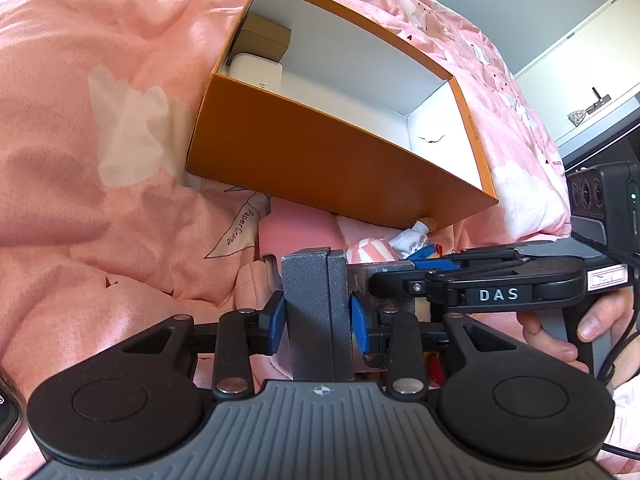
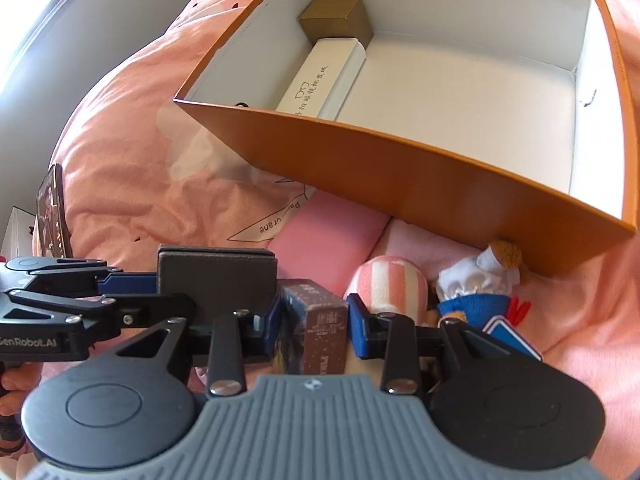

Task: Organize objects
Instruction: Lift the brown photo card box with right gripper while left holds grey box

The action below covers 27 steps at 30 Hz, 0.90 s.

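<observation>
My left gripper (image 1: 318, 316) is shut on a dark grey flat case (image 1: 312, 304), held upright between its blue pads. In the right wrist view the same case (image 2: 216, 276) shows at the left, with the left gripper (image 2: 156, 284) on it. My right gripper (image 2: 314, 320) points down over a brown speckled box (image 2: 320, 320) lying on the bed. That box sits between the blue pads, with a thin gap at the right pad. In the left wrist view the right gripper (image 1: 372, 276) reaches in just beside the grey case.
An open orange box (image 2: 400, 176) with a white inside holds a small brown box (image 2: 340, 16) and a long white box (image 2: 320, 76). A striped plush (image 2: 390, 284), a doll (image 2: 476, 296) and a pink pouch (image 2: 328, 228) lie on the pink bedding. A phone (image 2: 52, 212) stands at the left.
</observation>
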{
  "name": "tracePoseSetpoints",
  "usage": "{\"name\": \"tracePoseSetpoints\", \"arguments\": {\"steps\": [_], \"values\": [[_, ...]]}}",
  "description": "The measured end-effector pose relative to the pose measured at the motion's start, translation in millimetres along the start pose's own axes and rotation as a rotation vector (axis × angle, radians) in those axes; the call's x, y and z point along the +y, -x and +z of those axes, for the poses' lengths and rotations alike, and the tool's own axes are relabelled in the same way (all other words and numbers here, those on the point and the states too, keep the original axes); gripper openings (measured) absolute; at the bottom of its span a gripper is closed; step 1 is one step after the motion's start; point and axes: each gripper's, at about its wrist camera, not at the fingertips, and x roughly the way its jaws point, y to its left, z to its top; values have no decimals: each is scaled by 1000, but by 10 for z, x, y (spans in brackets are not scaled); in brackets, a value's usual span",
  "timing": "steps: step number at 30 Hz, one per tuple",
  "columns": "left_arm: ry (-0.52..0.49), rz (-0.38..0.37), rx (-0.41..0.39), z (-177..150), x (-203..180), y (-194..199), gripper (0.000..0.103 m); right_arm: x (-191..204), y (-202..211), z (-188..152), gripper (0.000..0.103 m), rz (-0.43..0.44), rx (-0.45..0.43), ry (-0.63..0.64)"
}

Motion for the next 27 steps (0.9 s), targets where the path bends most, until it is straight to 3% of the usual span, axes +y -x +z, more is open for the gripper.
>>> {"name": "tracePoseSetpoints", "arguments": {"steps": [3,7,11,18,19,21,27], "values": [[-2,0,0,3,0,-4,38,0,87,-57,46,-12,-11,-16],[-13,3,-1,-2,-14,-10,38,-36,152,-185,46,-12,-17,-26],[-11,14,-2,-3,-14,-5,38,-3,140,-240,32,-7,-36,-1],[-7,27,1,2,3,31,38,137,-37,-233,32,42,16,41],[-8,30,1,0,-3,31,38,137,-96,-242,25,27,30,36],[-14,26,-3,4,4,39,38,100,-151,-258,24,33,43,9],[-36,-14,-63,85,-80,194,37,121,197,-211,24,24,-31,41]]}}
